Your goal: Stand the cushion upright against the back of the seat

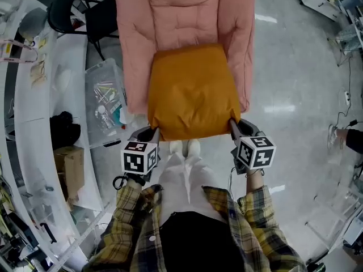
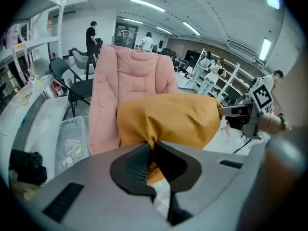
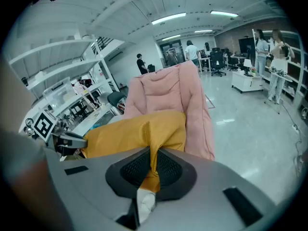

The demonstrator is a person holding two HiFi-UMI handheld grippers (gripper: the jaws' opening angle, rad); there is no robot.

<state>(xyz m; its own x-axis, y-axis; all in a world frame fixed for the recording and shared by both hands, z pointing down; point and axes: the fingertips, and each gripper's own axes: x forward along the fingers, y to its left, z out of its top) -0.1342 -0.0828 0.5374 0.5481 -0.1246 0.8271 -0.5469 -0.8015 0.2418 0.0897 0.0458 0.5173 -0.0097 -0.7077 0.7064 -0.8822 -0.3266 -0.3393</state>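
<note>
At the far left I see the curved white bench (image 1: 34, 123) with a black chair (image 1: 74, 13) at its far end; just beside the bench stands a clear plastic bin (image 1: 105, 103) with small things inside, and nearer to me a cardboard box (image 1: 71, 169). Then comes the left gripper (image 1: 152, 132), with its marker cube (image 1: 139, 157) turned up to the head camera; in the left gripper view its jaws are nearly together and they pinch a fold of cloth at the near left corner of the orange cushion (image 1: 193, 92), so this claw is clamped on the cushion. The cushion hangs between my two grippers, over the front part of the pink seat (image 1: 181, 16); its far edge points to the back of the seat, and it is not upright against that back; I cannot tell whether its underside touches the seat. At the near right corner is the right gripper (image 1: 234, 128) under its own marker cube (image 1: 256, 152); in the right gripper view its jaws also are almost closed, with a ridge of the orange cloth squeezed between the ribbed pads (image 3: 132, 170), so it too has firm hold of the cushion. At the right of the seat there is the pale shiny floor (image 1: 300, 112).
</note>
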